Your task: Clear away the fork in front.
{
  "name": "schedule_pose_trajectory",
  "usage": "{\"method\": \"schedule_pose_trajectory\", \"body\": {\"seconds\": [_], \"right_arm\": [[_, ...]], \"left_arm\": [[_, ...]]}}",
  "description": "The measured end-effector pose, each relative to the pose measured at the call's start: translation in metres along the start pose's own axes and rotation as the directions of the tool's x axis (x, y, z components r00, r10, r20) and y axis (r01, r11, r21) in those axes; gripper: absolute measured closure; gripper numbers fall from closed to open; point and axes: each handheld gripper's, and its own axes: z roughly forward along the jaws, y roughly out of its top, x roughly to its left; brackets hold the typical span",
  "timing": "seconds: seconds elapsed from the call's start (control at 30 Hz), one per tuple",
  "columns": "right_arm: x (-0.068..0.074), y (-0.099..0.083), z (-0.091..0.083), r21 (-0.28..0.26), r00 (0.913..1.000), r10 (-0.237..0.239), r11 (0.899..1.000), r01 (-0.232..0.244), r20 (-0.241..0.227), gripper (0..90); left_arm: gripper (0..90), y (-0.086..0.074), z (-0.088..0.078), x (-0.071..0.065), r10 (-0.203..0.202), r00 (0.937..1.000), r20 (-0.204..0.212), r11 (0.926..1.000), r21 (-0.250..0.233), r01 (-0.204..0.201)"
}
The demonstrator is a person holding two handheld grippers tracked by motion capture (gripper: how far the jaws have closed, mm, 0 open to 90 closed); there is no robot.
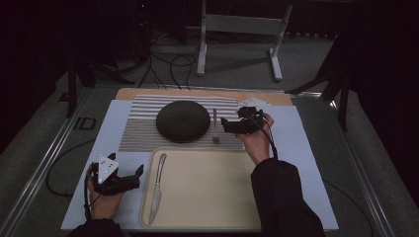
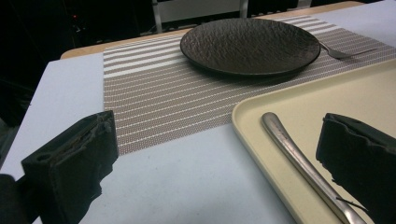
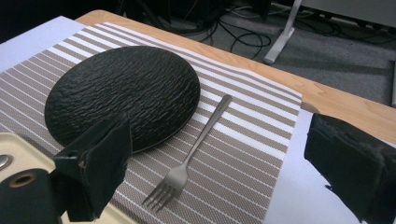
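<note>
Fork point(image 1: 216, 126) already lies just right of the plate point(image 1: 183, 121); knife point(image 1: 157, 188) waits on the tray point(image 1: 207, 217). Both tongs, left point(image 1: 140, 174) and right point(image 1: 223, 125), gape apart, holding nothing.

dim, underexposed high view with black surroundings; brighter, sharper gripper views, soft shadows, slight grain

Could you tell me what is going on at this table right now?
A person holds a gripper in each hand over a place setting. The right gripper hovers open beside the fork, which lies on the striped placemat next to the dark plate. The left gripper is open at the left edge of the cream tray, close to the knife lying in it. Neither gripper grips anything.
</note>
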Motion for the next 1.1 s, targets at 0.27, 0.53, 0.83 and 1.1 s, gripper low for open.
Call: {"method": "schedule_pose_trajectory", "body": {"seconds": [0.27,0.53,0.83,1.1], "right_arm": [[-0.001,0.022,0.02,0.022,0.9996,0.021,1.0,-0.022,0.018,7.5],[-0.007,0.024,0.054,0.082,0.9971,0.052,0.995,-0.057,0.055,7.5],[-0.01,0.017,0.078,0.161,0.9949,0.069,0.984,-0.08,0.074,7.5],[-0.009,0.01,0.093,0.207,0.9931,0.07,0.974,-0.088,0.093,8.2]], "left_arm": [[0.0,0.0,0.0,0.0,-0.001,1.0,0.001,1.0,-0.002,0.001],[0.0,0.0,0.0,0.002,-0.005,1.0,0.004,1.0,-0.004,0.005],[0.0,-0.001,-0.001,0.002,-0.01,1.0,0.001,0.9999,-0.007,0.01],[0.0,-0.001,-0.001,0.003,-0.013,0.9999,0.004,0.9999,-0.008,0.013]]}}
